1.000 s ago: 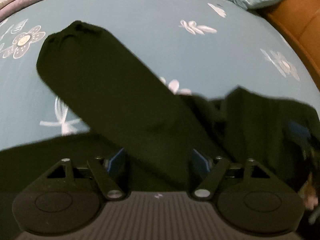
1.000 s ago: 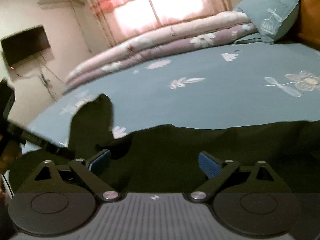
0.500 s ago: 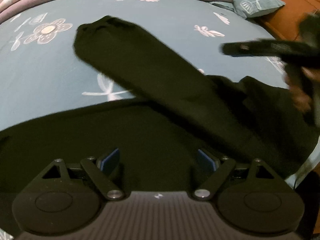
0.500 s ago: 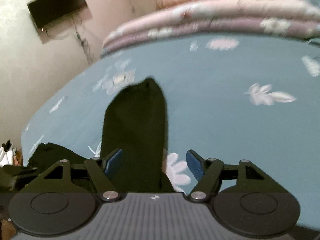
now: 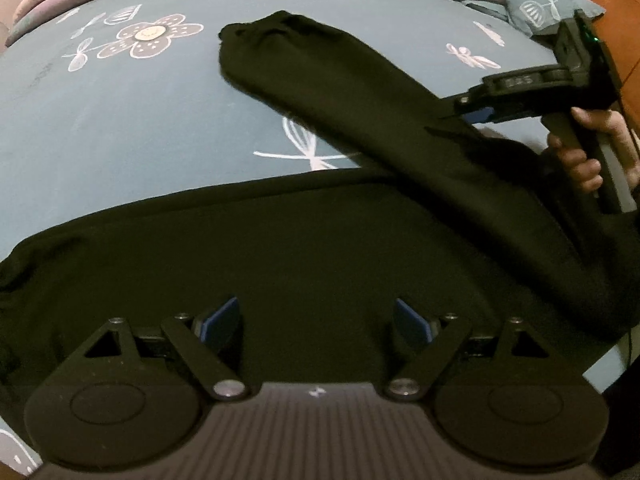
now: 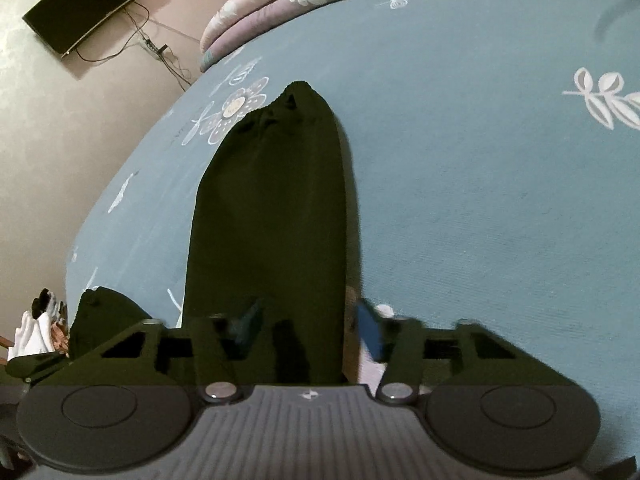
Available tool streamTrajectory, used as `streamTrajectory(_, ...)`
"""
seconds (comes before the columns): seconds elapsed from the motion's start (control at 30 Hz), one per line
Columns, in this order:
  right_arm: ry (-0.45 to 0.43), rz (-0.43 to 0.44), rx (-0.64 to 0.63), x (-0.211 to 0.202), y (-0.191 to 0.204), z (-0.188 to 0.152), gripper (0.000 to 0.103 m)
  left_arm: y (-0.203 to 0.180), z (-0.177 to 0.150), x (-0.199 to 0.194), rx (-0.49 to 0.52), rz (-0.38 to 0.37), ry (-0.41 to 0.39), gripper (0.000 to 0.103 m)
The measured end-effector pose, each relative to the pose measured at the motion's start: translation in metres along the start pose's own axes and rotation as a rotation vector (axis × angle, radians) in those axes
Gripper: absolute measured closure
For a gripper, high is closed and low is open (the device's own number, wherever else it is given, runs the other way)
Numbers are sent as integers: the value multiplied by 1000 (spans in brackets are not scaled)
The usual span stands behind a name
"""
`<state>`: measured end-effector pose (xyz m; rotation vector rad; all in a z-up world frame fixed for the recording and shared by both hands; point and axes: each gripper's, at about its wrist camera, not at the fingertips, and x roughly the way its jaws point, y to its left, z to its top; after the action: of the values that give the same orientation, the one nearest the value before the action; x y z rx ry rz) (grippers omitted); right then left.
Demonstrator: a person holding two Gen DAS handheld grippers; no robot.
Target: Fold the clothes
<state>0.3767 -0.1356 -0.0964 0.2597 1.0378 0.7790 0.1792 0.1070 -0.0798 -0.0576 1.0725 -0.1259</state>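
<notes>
1. Dark trousers (image 5: 320, 248) lie on the blue flowered bed sheet (image 5: 120, 120), one leg (image 6: 272, 208) stretching away from the bed's near edge toward the folded quilt (image 6: 280, 0).
2. The left gripper (image 5: 316, 320) hovers over the trousers, fingers wide apart, holding nothing.
3. The right gripper (image 6: 304, 328) has just been closing, its fingers straddling that leg; whether the pads press it I cannot tell.

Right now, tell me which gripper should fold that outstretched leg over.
Right. The right gripper straddles the dark trouser leg, and its jaws have just been closing on it. The left gripper hangs open over the flat part of the trousers, gripping nothing.
</notes>
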Motion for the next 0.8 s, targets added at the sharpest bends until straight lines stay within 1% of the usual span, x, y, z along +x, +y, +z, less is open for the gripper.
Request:
streamTrajectory(0.03,6,0,-1,2,0,2,81,0,0,-1,1,-6,-3,18)
streamTrajectory(0.07,2,-12,-8,1,2,3,92,0,1,-1,3,-10,-6,18)
streamTrajectory(0.1,-9,-27,-23,1,6,4,95,0,1,-3,5,-9,-10,18)
streamTrajectory(0.17,-22,-25,-39,-3,14,4,97,2,1,-5,3,-7,-17,18)
streamTrajectory(0.23,-43,-27,-50,-12,25,3,98,5,1,-7,-4,-5,-24,18)
streamTrajectory(0.33,-65,28,-59,-24,48,2,98,11,1,-12,-29,-13,-42,18)
streamTrajectory(0.4,-52,52,-66,-29,65,1,98,19,2,-19,-71,-31,-73,18)
streamTrajectory(0.53,-39,134,-113,-36,103,-7,98,45,3,-33,-185,-49,-120,18)
streamTrajectory(0.63,-11,190,-156,-36,129,-17,98,62,1,-44,-239,-41,-145,18)
streamTrajectory(0.8,63,238,-217,-22,159,-45,98,81,-8,-55,-287,-33,-161,18)
